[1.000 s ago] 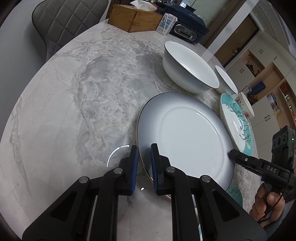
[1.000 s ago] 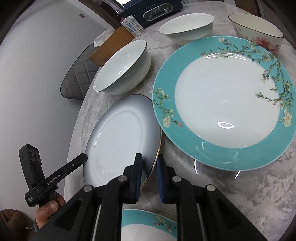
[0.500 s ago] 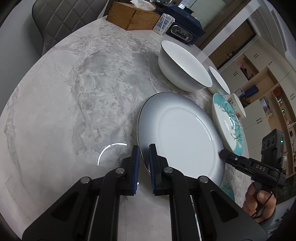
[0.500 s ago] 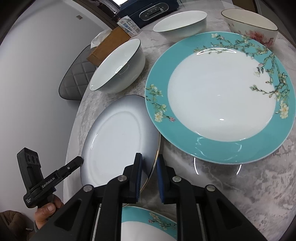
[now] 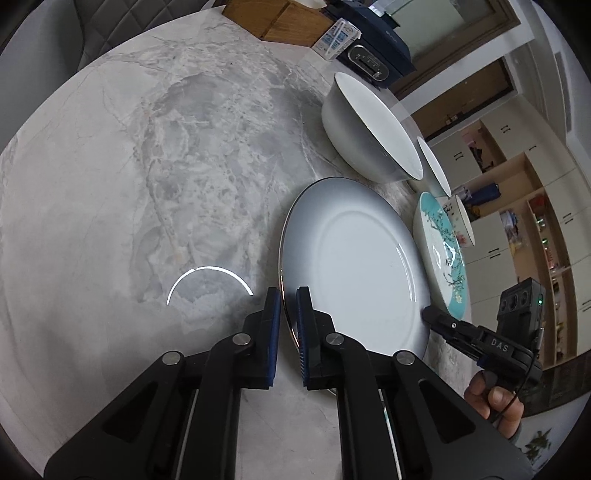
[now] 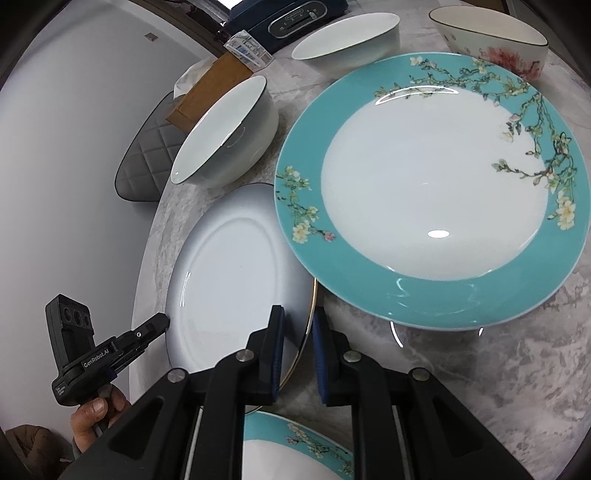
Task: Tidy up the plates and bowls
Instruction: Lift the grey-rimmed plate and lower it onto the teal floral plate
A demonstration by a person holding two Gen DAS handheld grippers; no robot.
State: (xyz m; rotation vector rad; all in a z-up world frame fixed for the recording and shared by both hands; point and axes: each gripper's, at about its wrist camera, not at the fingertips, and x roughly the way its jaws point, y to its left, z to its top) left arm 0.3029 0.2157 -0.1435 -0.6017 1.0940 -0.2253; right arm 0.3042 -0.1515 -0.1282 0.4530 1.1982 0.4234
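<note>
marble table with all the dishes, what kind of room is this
Most likely a home dining area. The round marble table holds the grey-rimmed plate, a teal floral plate and white bowls; a quilted grey chair stands beside it and built-in shelving and cabinets line the wall.

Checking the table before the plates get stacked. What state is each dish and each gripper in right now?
Grey-white plate: tilted, one edge raised, gripped at opposite rims.
Left gripper: shut on that plate's rim.
Right gripper: shut on the opposite rim.
Large teal floral plate: flat on the table, empty.
Big white bowl: upright, empty.
Shallow white bowl: upright, empty.
Pink-flower bowl: upright, empty.
</note>
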